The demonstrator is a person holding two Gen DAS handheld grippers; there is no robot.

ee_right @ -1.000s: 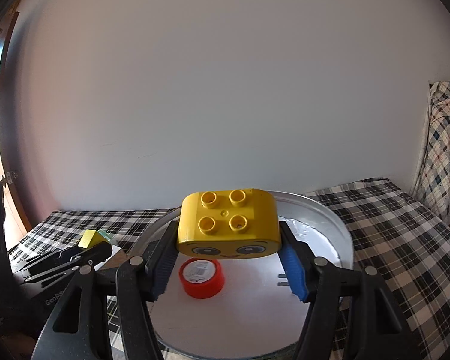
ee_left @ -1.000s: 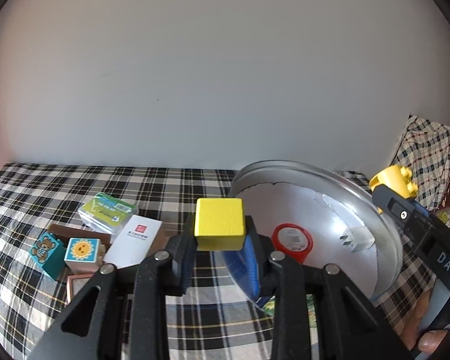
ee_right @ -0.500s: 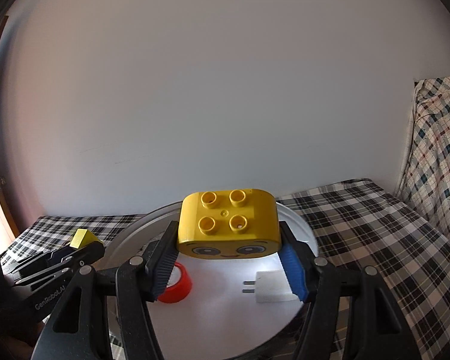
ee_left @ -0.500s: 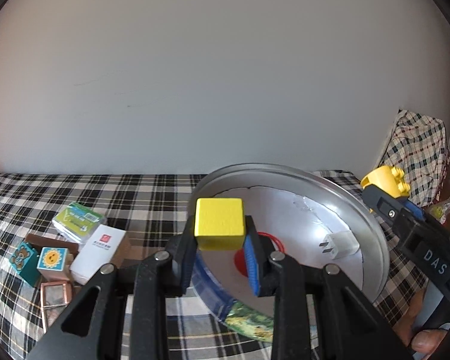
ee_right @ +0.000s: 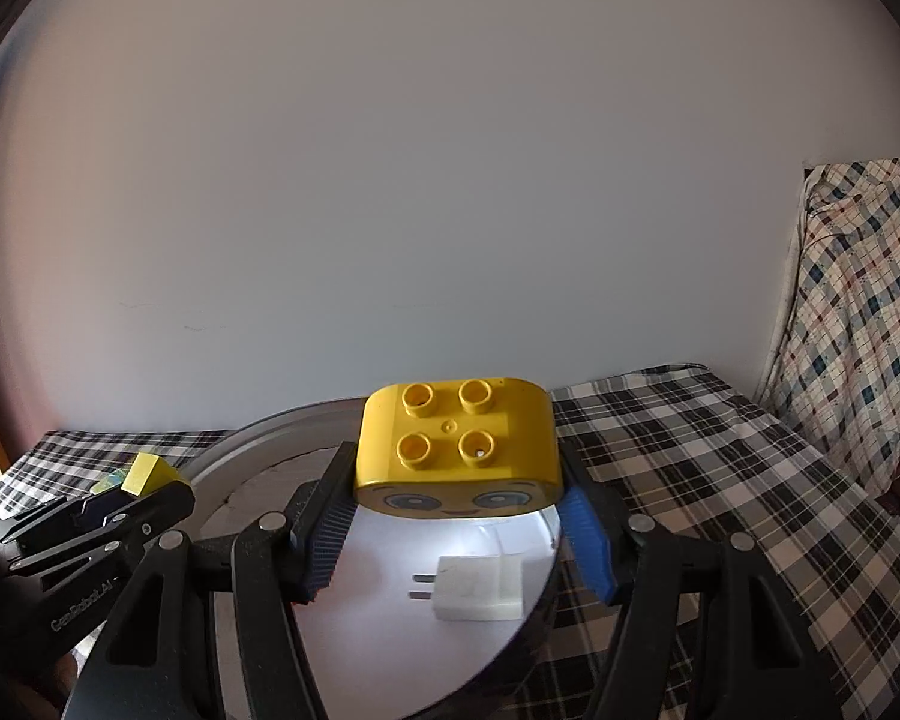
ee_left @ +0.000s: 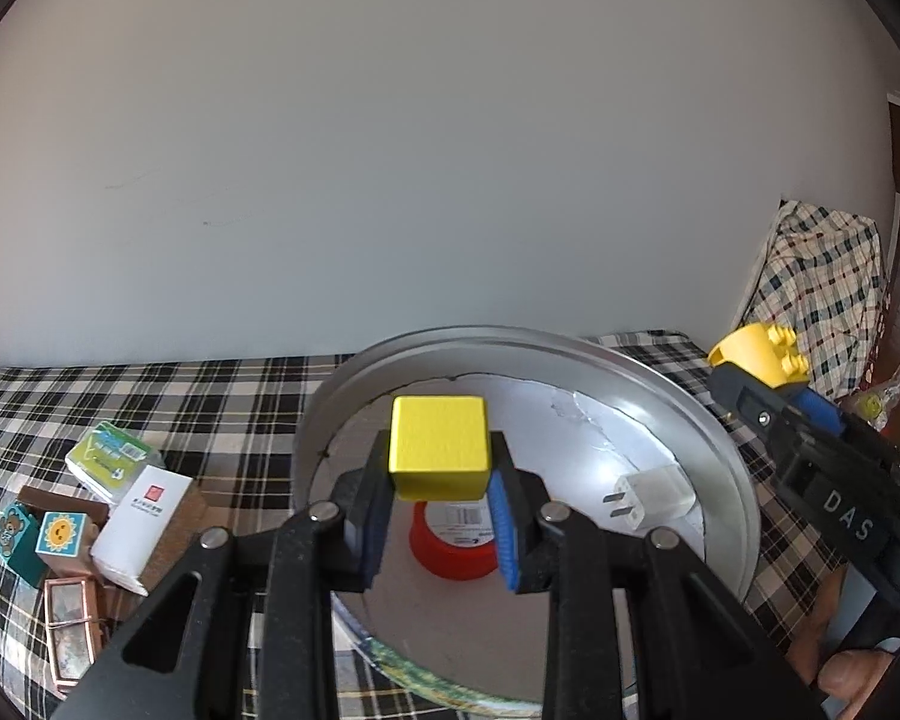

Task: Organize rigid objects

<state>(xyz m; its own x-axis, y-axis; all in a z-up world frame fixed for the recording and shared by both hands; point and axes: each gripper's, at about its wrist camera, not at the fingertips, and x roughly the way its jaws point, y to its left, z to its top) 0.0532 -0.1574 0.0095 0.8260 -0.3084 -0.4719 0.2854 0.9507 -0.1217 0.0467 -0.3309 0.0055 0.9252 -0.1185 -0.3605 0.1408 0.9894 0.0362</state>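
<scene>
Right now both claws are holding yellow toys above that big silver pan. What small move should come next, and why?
Probably lower the left gripper a little and let go of the yellow cube. It already hangs over the round metal tray, above the red tape roll, so nudging slightly aside first may help. The right gripper holds the yellow face brick over the white plug.

left wrist: close, angled down | right wrist: close, angled down | shared: round tray [ee_left: 727, 468]

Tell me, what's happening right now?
Left claw shut on yellow cube. Right claw shut on yellow face brick. Both over round tin; nothing blocking.
</scene>
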